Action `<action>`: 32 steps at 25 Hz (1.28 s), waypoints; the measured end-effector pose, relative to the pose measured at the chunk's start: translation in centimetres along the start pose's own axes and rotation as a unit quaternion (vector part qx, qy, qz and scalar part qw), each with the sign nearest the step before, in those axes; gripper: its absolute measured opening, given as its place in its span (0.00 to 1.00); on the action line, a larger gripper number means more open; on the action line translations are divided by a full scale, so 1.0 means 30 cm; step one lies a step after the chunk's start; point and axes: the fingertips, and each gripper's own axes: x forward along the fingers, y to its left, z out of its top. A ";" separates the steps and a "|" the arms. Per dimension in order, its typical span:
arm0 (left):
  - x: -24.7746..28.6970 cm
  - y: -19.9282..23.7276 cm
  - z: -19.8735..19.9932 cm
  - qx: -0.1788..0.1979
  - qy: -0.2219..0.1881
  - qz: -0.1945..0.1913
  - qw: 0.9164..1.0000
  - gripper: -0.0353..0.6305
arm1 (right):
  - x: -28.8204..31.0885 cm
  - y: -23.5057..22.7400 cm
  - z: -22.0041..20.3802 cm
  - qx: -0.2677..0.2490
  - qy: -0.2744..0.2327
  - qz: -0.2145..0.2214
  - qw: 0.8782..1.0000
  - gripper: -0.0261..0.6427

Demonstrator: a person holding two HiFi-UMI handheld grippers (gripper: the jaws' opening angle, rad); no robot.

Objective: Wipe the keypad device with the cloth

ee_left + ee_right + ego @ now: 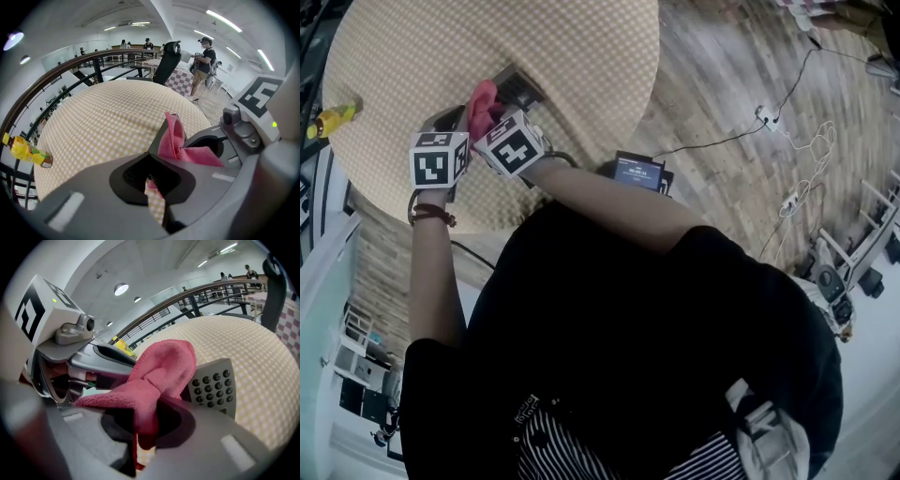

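Pinching the pink cloth [159,366] in my right gripper [140,427]: jaws clamped on a bunched fold, and the free end stands up and drapes over the near left corner of the keypad device [215,385]. The keypad device lies flat on the checked tablecloth of the round table [534,37], its rows of dark buttons facing up and showing just right of the cloth. My left gripper [152,180] sits just beside the keypad device on its left side. Its jaws are drawn nearly together with only a sliver of tablecloth showing between them, nothing gripped. A yellow bottle [28,152] lies well apart from the keypad device, at the table's left rim.
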 end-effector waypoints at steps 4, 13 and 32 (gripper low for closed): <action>0.006 0.007 -0.001 -0.002 -0.001 -0.002 1.000 0.03 | 0.020 -0.010 -0.023 0.083 -0.006 0.032 0.996 0.14; 0.009 0.018 -0.010 -0.005 0.004 -0.009 1.000 0.03 | 0.041 -0.032 -0.106 0.149 0.021 0.050 0.987 0.14; -0.002 0.015 -0.018 -0.013 -0.007 0.004 1.000 0.03 | 0.027 0.009 -0.034 0.087 0.041 0.043 0.994 0.14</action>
